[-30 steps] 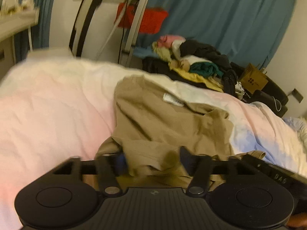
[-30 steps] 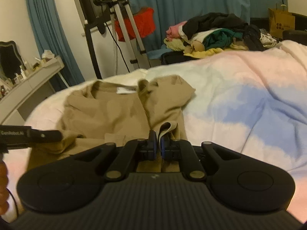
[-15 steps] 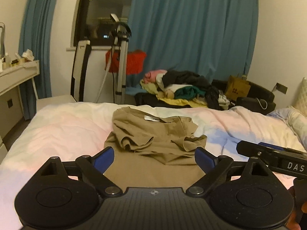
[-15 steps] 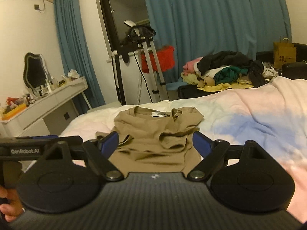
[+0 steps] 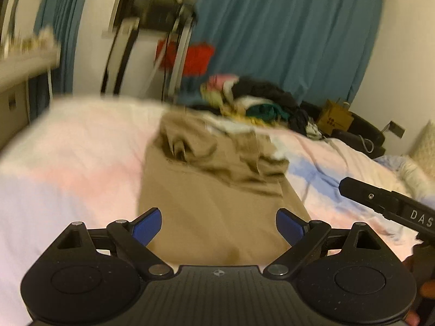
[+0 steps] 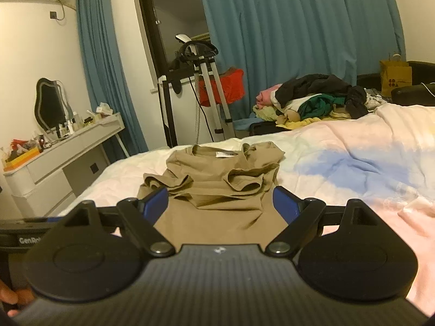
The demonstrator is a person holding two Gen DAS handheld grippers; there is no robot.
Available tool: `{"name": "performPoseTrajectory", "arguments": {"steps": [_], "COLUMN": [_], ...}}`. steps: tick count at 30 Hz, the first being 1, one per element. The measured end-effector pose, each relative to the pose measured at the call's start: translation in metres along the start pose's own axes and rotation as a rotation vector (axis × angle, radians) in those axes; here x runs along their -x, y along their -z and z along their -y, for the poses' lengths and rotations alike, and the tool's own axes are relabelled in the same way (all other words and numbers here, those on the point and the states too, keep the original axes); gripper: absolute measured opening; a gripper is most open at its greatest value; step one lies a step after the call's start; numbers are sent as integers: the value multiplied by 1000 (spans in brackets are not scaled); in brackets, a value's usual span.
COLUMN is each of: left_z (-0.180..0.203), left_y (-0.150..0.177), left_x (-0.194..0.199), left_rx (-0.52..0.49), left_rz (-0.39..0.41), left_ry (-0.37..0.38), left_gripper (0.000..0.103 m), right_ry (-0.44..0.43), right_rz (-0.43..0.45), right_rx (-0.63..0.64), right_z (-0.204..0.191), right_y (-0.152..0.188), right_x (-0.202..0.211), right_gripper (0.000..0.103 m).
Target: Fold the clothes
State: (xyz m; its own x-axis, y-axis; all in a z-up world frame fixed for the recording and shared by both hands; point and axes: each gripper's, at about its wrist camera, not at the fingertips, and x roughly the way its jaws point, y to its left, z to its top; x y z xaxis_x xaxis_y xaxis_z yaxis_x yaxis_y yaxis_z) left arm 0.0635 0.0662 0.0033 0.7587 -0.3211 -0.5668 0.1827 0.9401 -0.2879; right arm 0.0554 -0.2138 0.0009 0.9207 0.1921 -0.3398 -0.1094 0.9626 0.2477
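Note:
A tan T-shirt (image 6: 217,190) lies on the bed, collar at the far end, both sleeves folded in over the chest. It also shows in the blurred left wrist view (image 5: 214,190). My left gripper (image 5: 218,226) is open and empty above the shirt's near hem. My right gripper (image 6: 221,203) is open and empty, held back above the shirt's lower part. The right gripper's body (image 5: 388,203) shows at the right of the left wrist view.
The bed (image 6: 353,168) has a pink, white and blue cover. A pile of mixed clothes (image 6: 312,100) lies beyond its far edge. A white dresser (image 6: 62,157) with small items stands left. A metal stand (image 6: 201,87) and blue curtains are behind.
Both grippers opened and let go of the shirt, then drew back from it. The sleeves now lie folded in. The left gripper is moving, its view blurred.

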Motion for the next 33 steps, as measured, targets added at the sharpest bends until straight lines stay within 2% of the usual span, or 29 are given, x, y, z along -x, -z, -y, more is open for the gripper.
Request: {"name": "performPoseTrajectory", "arguments": {"steps": [6,8,12,15,17,18,23,24,26,30,33], "left_z": [-36,-47,-65,-77,-80,-81,-92,-92,-92,-91,-93], "left_y": [20,27,33,30,26,25,29,28,26,23,22], "left_x": [-49,-65,-82,-86,-88,-88,-84,-80,-74,-61,-53], "left_rx": [279,358,494,565,558,548,592,596,603,618,642], "left_rz": [-247,-300,-282,-214,-185,-175,-139,-127,-102,-47,-10], "left_ry": [80,88,99,87,69,60,48,53,65,108,143], "left_gripper": [91,88,88,85,66,63,25,21,13,11,10], "right_ry": [31,39,57,63,66,67,46,42,-33,-335,-430], "right_rz": [-44,-55,-76,-88,-91,-93,-152,-164,-217,-314,-367], "right_rx": [-29,-29,-34,-43,-48,-50,-157,-179,-287,-606,-722], "right_z": [3,3,4,5,5,5,13,15,19,30,26], "right_y": [7,9,14,16,17,18,26,28,35,57,72], "right_x": [-10,-12,-17,-19,-20,-20,-22,-22,-26,-43,-59], "right_gripper": [85,85,85,85,85,85,85,85,86,87,87]}}
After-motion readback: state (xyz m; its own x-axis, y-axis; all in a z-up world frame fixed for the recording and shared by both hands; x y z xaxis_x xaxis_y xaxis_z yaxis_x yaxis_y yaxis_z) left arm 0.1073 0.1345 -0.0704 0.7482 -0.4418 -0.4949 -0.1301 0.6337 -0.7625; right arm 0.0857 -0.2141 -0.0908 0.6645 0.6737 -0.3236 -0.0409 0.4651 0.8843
